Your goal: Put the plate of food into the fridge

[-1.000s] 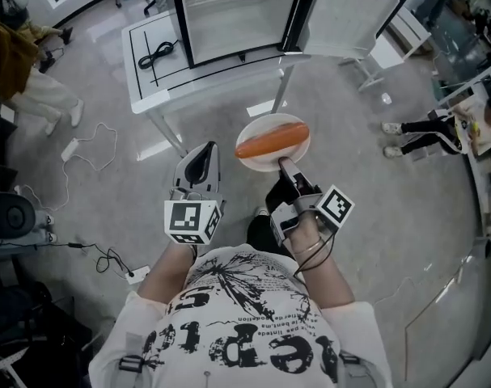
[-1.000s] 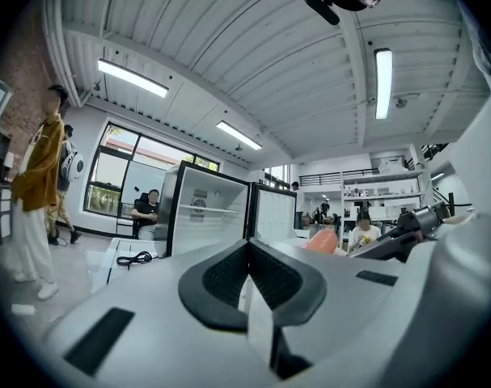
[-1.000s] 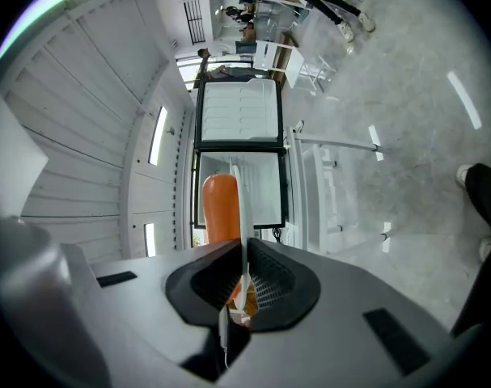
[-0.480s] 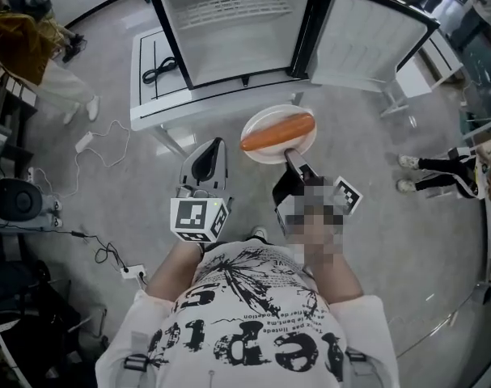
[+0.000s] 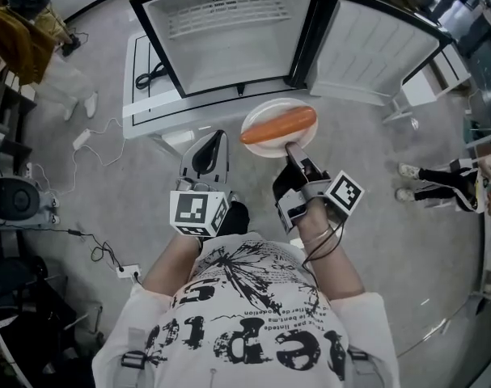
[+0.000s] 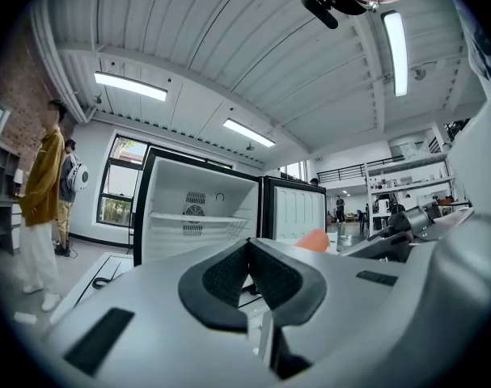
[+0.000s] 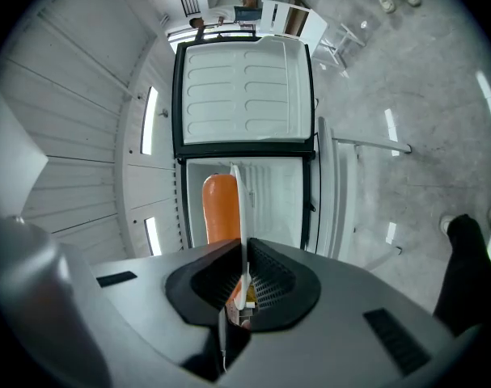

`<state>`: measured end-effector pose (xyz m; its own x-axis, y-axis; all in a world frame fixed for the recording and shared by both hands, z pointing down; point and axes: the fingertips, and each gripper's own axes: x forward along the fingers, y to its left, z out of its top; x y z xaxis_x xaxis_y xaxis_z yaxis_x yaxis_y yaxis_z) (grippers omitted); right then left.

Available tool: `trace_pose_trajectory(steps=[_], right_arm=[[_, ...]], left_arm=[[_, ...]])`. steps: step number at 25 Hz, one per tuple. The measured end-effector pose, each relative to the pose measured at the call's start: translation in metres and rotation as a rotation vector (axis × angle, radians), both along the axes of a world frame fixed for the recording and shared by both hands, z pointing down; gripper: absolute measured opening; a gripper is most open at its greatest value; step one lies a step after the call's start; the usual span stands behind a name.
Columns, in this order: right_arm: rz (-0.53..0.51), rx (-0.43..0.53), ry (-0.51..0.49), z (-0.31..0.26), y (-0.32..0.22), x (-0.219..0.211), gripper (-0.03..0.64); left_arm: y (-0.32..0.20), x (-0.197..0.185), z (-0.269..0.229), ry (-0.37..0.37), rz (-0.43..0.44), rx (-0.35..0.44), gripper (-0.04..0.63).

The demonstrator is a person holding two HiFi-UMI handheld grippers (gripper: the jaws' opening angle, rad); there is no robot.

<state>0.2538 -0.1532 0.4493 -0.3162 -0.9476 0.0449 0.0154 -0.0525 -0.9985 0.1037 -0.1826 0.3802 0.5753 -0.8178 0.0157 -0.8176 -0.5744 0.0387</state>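
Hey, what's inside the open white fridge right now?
The open white fridge holds one white slatted shelf, with vents in the back wall; no food shows. The left tongs cover its floor in the left gripper view.

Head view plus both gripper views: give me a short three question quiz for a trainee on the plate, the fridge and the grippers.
1. True or false: the fridge has its door standing open.
2. Which holds the plate by its rim? A the left gripper; B the right gripper; C both.
3. Fill in: the left gripper's jaws are ___, with nothing between them.

Key: 1 true; 2 B; 3 shut.
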Motion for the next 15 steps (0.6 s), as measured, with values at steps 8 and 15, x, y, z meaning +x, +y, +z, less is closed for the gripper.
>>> trace_pose_trajectory(steps=[8,15], right_arm=[[0.031,0.007,-0.001,-0.011,-0.061,-0.002,0.025],[0.084,0.000,-0.009,-0.020,-0.154,-0.004,0.025]], left_arm=[[-0.075,0.007,-0.017,0.028,0.056,0.040,0.008],[-0.173,0.000,-0.021,0.028,0.084,0.028,0.008]])
